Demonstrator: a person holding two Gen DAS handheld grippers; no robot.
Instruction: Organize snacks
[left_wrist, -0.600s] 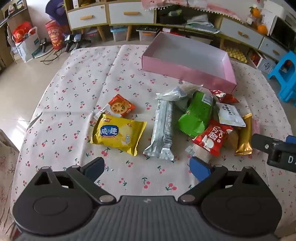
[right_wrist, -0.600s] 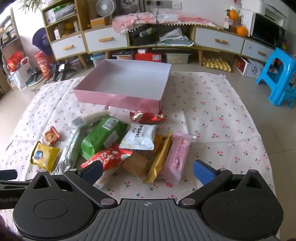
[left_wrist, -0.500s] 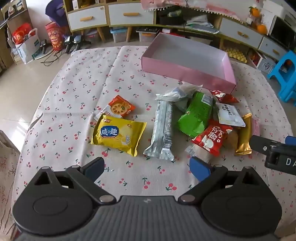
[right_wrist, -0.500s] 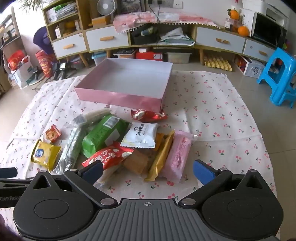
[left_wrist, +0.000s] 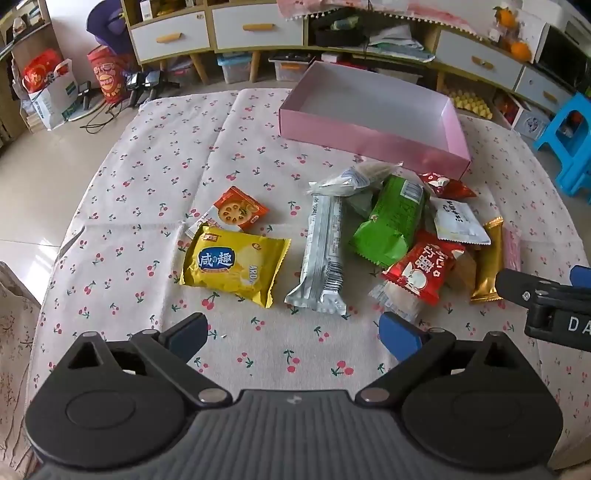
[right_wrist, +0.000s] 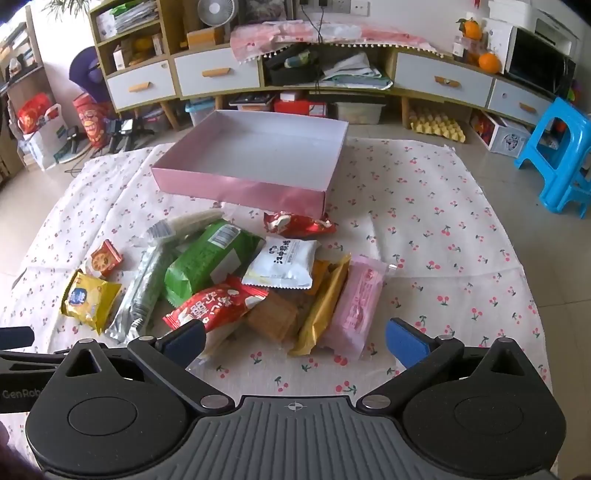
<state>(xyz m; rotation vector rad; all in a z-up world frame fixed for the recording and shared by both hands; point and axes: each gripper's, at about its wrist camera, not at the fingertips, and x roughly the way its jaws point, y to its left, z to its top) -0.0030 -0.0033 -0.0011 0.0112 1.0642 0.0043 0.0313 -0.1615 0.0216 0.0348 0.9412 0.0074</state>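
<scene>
We see the snacks heaped on the cherry-print cloth (right_wrist: 424, 229), towards its near edge. A yellow packet (left_wrist: 236, 266) lies flat at the left, an orange sachet (left_wrist: 240, 210) touching its far side. A silver bar (left_wrist: 325, 254), a green bag (right_wrist: 210, 262), a white pouch (right_wrist: 284, 262), red packets, a gold bar (right_wrist: 325, 306) and a pink bar (right_wrist: 356, 306) overlap. The pink box (right_wrist: 240, 188), open and empty, sits towards the far edge.

I am looking into a lived-in home, a living room by the look of it. A long low cabinet (right_wrist: 332, 77) with white drawers and wooden handles runs along the wall, its open shelves stuffed with papers and boxes. A microwave (right_wrist: 539, 70) and oranges (right_wrist: 489, 61) sit on top, a fan (right_wrist: 216, 11) beside them. A blue plastic stool (right_wrist: 557, 155) stands on the tiled floor (right_wrist: 517, 206), near a cherry-print cloth (right_wrist: 424, 206).
</scene>
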